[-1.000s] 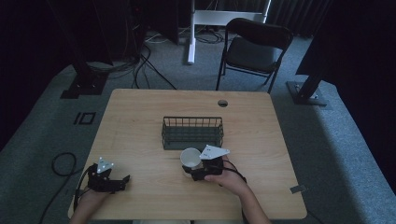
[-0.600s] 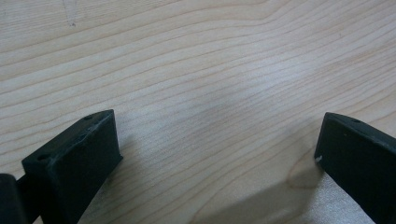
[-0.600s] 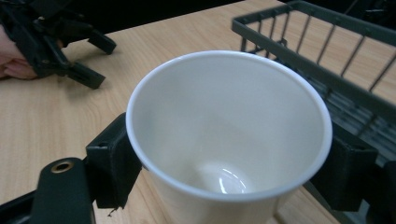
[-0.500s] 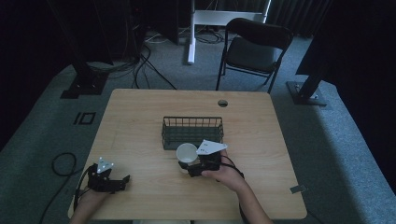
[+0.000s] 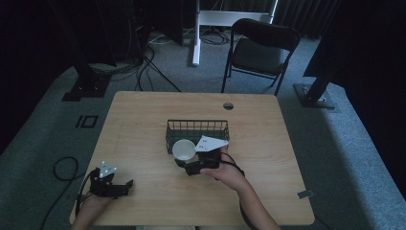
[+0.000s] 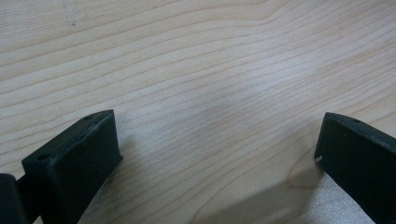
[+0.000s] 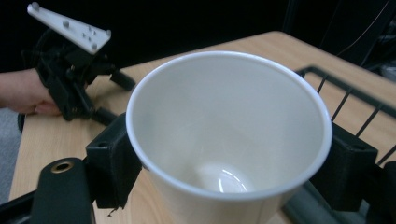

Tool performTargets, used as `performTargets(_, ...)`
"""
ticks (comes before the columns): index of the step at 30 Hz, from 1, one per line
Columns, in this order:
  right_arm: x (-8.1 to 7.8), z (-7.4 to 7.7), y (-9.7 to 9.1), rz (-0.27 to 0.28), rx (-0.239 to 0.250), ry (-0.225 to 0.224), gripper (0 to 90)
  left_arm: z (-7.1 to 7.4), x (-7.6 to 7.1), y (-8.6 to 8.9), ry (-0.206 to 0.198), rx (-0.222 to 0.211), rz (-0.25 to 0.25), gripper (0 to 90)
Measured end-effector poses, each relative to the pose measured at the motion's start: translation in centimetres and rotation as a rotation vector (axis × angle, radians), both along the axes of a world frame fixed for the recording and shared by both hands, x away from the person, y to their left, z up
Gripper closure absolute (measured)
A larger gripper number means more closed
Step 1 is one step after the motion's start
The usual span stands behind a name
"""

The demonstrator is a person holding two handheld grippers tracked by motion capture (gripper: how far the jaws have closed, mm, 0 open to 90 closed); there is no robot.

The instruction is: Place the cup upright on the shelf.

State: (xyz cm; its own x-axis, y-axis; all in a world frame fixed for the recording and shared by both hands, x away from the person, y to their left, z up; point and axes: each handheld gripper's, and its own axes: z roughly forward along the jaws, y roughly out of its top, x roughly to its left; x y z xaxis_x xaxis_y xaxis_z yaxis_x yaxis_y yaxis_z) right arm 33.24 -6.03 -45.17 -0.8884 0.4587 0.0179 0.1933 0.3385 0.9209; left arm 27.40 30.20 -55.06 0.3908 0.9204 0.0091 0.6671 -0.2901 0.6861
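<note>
White cup (image 7: 229, 140) clamped in right gripper (image 7: 229, 163), empty inside, beside wire basket (image 5: 197, 128)

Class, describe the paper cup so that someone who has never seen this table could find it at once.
Start at the wooden table and find the black wire basket near its middle. Just in front of the basket's near left corner, the right hand-held gripper grips a white paper cup, tilted with its empty inside showing. It is the one round, white, open thing among black gear.
</note>
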Motion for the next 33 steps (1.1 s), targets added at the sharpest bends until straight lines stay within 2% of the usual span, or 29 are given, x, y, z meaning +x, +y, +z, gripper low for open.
performTargets(4,0.4,1.7,0.4,-0.010,0.039,-0.017,20.1,0.0,0.0,0.0,0.001,0.000,0.000,0.1)
performTargets(7,0.6,2.3,0.5,-0.020,0.041,-0.032,20.1,0.0,0.0,0.0,0.001,0.000,0.000,0.1)
performTargets(9,0.8,3.2,0.6,-0.039,0.060,-0.039,20.1,0.0,0.0,0.0,0.001,0.000,0.000,0.1)
performTargets(12,1.1,3.6,0.6,-0.054,0.072,-0.041,20.1,0.0,0.0,0.0,0.001,0.000,0.000,0.1)
performTargets(13,1.3,3.9,0.7,-0.091,0.075,-0.050,20.1,0.0,0.0,0.0,0.001,0.000,0.000,0.1)
performTargets(15,1.5,4.1,0.7,-0.104,0.071,-0.060,20.1,0.0,0.0,0.0,0.000,0.000,0.000,0.1)
performTargets(20,2.5,4.9,0.6,-0.177,0.087,-0.075,20.1,0.0,0.0,0.0,0.001,0.000,0.000,0.1)
performTargets(21,2.9,5.0,0.5,-0.213,0.089,-0.077,20.2,0.0,0.0,0.0,0.001,0.000,0.000,0.1)
performTargets(22,2.9,5.0,0.5,-0.213,0.089,-0.077,20.2,0.0,0.0,0.0,0.001,0.000,0.000,0.1)
performTargets(23,3.5,5.1,0.4,-0.260,0.081,-0.078,20.2,0.0,0.0,0.0,0.000,-0.001,0.001,0.1)
performTargets(24,3.5,5.1,0.4,-0.260,0.081,-0.078,20.2,0.0,0.0,0.0,0.000,-0.001,0.001,0.1)
performTargets(26,4.0,5.1,0.4,-0.298,0.071,-0.071,20.2,0.0,0.0,0.0,0.001,-0.001,0.000,0.1)
performTargets(27,4.6,4.9,0.5,-0.353,0.067,-0.066,20.2,0.0,0.0,0.0,0.001,0.000,0.000,0.1)
performTargets(29,4.8,4.7,0.6,-0.363,0.051,-0.072,20.2,0.0,0.0,0.0,0.000,-0.001,0.001,0.1)
performTargets(33,5.9,4.1,0.9,-0.448,0.026,-0.059,20.2,0.0,0.0,0.0,0.000,-0.001,0.001,0.1)
